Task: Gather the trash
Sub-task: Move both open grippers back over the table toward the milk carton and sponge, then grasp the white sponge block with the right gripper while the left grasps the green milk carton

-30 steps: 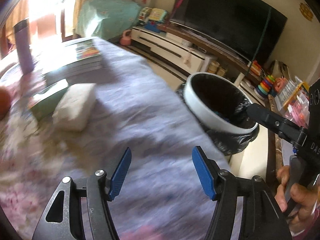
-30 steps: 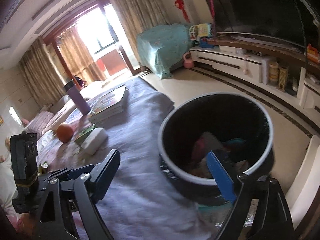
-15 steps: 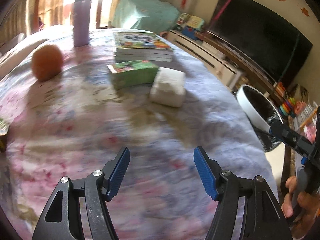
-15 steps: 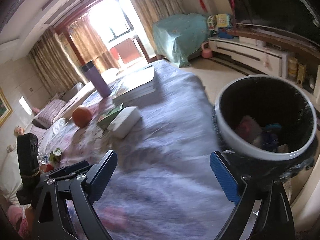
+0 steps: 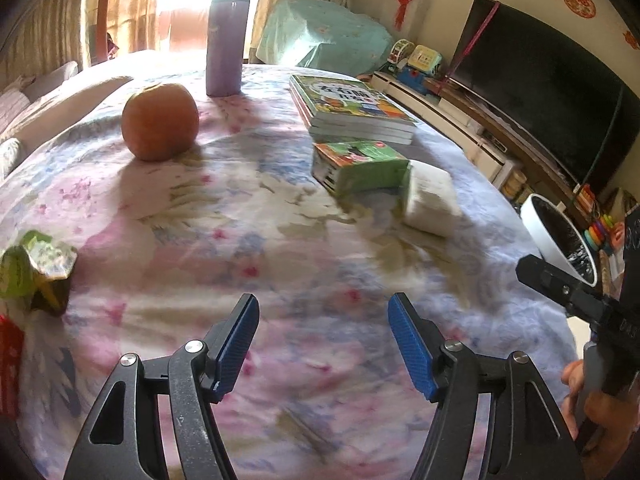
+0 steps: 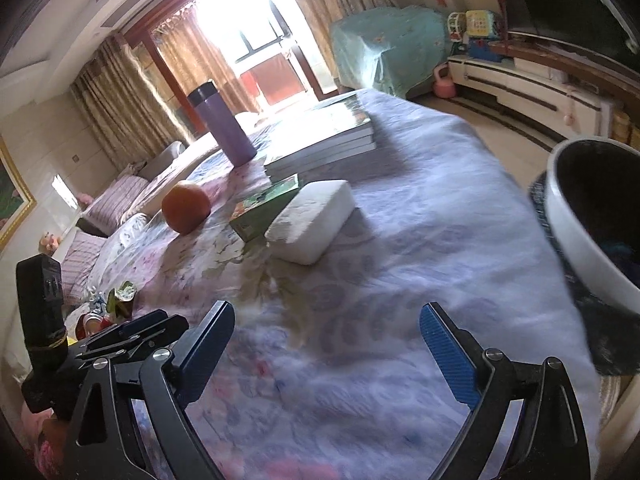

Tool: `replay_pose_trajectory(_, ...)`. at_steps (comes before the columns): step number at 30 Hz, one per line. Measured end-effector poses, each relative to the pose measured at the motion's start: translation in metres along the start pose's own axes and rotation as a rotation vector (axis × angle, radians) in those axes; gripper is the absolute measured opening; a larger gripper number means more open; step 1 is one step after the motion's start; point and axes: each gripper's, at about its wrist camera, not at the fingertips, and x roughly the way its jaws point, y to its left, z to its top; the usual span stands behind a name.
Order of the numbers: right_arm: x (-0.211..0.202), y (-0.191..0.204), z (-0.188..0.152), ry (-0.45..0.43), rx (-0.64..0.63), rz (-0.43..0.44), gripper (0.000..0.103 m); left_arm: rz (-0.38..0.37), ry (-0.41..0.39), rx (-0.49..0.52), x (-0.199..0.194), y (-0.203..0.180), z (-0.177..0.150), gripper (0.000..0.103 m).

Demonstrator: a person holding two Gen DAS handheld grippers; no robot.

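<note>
Hovering over the floral tablecloth (image 5: 280,240), left gripper (image 5: 322,334) and right gripper (image 6: 326,340) both gaping, empty; crumpled green wrapper (image 5: 34,270) lying far left.

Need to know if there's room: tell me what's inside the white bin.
The white bin holds a black liner and something dark blue near its wall. Its rim and the frame edge hide the rest, so fullness cannot be judged.

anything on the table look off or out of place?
Yes: a crumpled green wrapper lies at the table's left edge, with red packaging just beside it, loose litter among otherwise tidy items. The orange, books and bottle sit neatly.
</note>
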Motion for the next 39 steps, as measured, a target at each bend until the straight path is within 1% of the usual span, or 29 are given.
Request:
replay_pose_trajectory(4,0.017,0.007,0.008,0.009,0.000,0.007,0.095,0.005,0.020,0.031,0.018,0.010,0.014,0.067)
replay_pose_trajectory(8,0.032,0.016,0.020,0.005,-0.024,0.001,0.095,-0.016,0.039,0.067,0.040,0.013,0.030,0.067)
replay_pose_trajectory(11,0.044,0.018,0.028,0.016,-0.027,-0.003,0.094,-0.024,0.057,0.122,0.057,0.012,0.044,0.067)
replay_pose_trajectory(14,0.060,0.022,0.036,0.035,-0.039,-0.012,0.094,-0.027,0.061,0.171,0.068,0.009,0.055,0.070)
replay_pose_trajectory(16,0.071,0.023,0.038,0.052,-0.050,-0.028,0.093,-0.030,0.062,0.200,0.077,0.006,0.062,0.074)
replay_pose_trajectory(18,0.079,0.022,0.040,0.067,-0.052,-0.033,0.079,-0.032,0.067,0.222,0.087,0.003,0.068,0.075)
replay_pose_trajectory(19,0.082,0.020,0.040,0.074,-0.055,-0.037,0.060,-0.033,0.076,0.235,0.094,0.001,0.072,0.075)
replay_pose_trajectory(20,0.083,0.019,0.041,0.078,-0.054,-0.036,0.057,-0.033,0.080,0.243,0.098,-0.001,0.074,0.075)
replay_pose_trajectory(23,0.075,0.011,0.040,0.064,-0.040,-0.018,0.056,-0.022,0.083,0.286,0.116,-0.009,0.084,0.077)
replay_pose_trajectory(26,0.063,0.005,0.038,0.054,-0.023,-0.002,0.056,-0.015,0.083,0.302,0.130,-0.014,0.092,0.079)
replay_pose_trajectory(28,0.052,-0.001,0.035,0.042,-0.014,-0.005,0.056,-0.022,0.090,0.303,0.139,-0.016,0.098,0.079)
replay_pose_trajectory(34,0.028,-0.018,0.026,0.027,0.022,-0.008,0.056,-0.054,0.069,0.313,0.153,-0.027,0.106,0.079)
replay_pose_trajectory(36,0.022,-0.022,0.024,0.022,0.030,-0.011,0.056,-0.059,0.055,0.327,0.154,-0.034,0.105,0.077)
replay_pose_trajectory(37,0.020,-0.024,0.023,0.019,0.034,-0.012,0.056,-0.060,0.049,0.334,0.153,-0.037,0.103,0.074)
replay_pose_trajectory(38,0.017,-0.026,0.021,0.016,0.039,-0.013,0.056,-0.053,0.042,0.344,0.152,-0.041,0.101,0.069)
replay_pose_trajectory(39,0.015,-0.027,0.020,0.014,0.042,-0.015,0.056,-0.049,0.047,0.351,0.152,-0.044,0.099,0.057)
